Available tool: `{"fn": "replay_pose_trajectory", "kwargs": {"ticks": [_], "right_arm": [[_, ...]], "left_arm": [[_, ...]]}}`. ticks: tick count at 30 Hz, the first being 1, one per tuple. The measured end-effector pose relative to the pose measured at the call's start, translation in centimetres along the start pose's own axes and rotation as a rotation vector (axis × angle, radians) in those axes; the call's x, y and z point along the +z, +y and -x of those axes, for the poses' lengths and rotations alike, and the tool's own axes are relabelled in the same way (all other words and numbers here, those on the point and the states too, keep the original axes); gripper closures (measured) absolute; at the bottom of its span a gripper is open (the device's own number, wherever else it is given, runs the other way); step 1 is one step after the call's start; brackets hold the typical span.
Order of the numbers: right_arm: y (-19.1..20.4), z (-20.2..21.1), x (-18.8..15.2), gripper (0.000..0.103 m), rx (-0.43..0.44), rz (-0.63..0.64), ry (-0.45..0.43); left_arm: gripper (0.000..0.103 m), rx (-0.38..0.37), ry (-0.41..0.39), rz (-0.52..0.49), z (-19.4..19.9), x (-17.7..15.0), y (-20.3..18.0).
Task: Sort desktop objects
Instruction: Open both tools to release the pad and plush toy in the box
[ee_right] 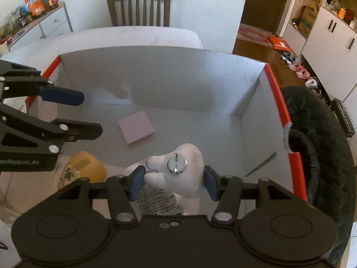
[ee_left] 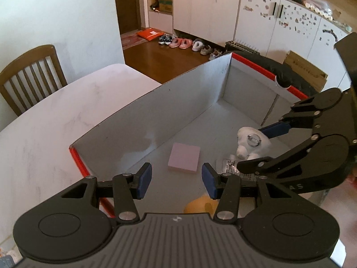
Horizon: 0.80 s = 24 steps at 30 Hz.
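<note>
A white plush toy point(ee_right: 178, 178) with a round metal pin on its back sits between the blue pads of my right gripper point(ee_right: 174, 182), which is shut on it, over the near end of a grey box with red rims point(ee_right: 156, 78). In the left wrist view the same plush toy point(ee_left: 252, 143) shows in the right gripper point(ee_left: 250, 148). My left gripper point(ee_left: 177, 181) is open and empty above the box point(ee_left: 156, 116), just short of a pink sticky-note pad point(ee_left: 184, 158). The pad point(ee_right: 136, 129) lies flat on the box floor, with the left gripper point(ee_right: 91, 115) to its left.
A yellow rounded object point(ee_right: 86, 167) and a printed plastic packet point(ee_right: 156, 203) lie at the box's near end. The box stands on a white table point(ee_left: 55, 116) with a wooden chair point(ee_right: 138, 6) behind it. A black padded jacket point(ee_right: 316, 145) lies against the box's right side.
</note>
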State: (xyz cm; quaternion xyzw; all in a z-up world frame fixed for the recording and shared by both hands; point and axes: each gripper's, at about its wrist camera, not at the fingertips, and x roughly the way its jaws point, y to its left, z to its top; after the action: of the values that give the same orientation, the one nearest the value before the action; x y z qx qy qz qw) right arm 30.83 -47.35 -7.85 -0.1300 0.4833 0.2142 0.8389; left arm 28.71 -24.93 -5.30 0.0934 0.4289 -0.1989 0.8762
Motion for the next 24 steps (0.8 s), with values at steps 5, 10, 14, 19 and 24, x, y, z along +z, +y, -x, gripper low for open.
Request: {"fn": "replay_pose_trajectory", "kwargs": {"ticks": [5, 10, 14, 19, 24], "right_arm": [[0.6, -0.2, 0.2, 0.044, -0.001, 0.023, 0.026], [0.9, 0.1, 0.2, 0.037, 0.002, 0.034, 0.027], [0.9, 1.0, 0.1, 0.026, 0.002, 0.031, 0.011], [0.8, 2.3, -0.1, 0.02, 0.007, 0.023, -0.014], [0.7, 3.5, -0.7, 0.014, 0.015, 0.024, -0.044]], "left_arm": [[0.054, -0.028, -0.015, 0.023, 1.0, -0.3, -0.1], [0.054, -0.045, -0.039, 0.012, 2.5, -0.5, -0.7], [0.054, -0.053, -0.057, 0.022, 3.7, -0.7, -1.0], [0.053, -0.059, -0.072, 0.057, 4.9, -1.0, -1.0], [0.051, -0.045, -0.088, 0.055, 6.0, -1.7, -1.1]]}}
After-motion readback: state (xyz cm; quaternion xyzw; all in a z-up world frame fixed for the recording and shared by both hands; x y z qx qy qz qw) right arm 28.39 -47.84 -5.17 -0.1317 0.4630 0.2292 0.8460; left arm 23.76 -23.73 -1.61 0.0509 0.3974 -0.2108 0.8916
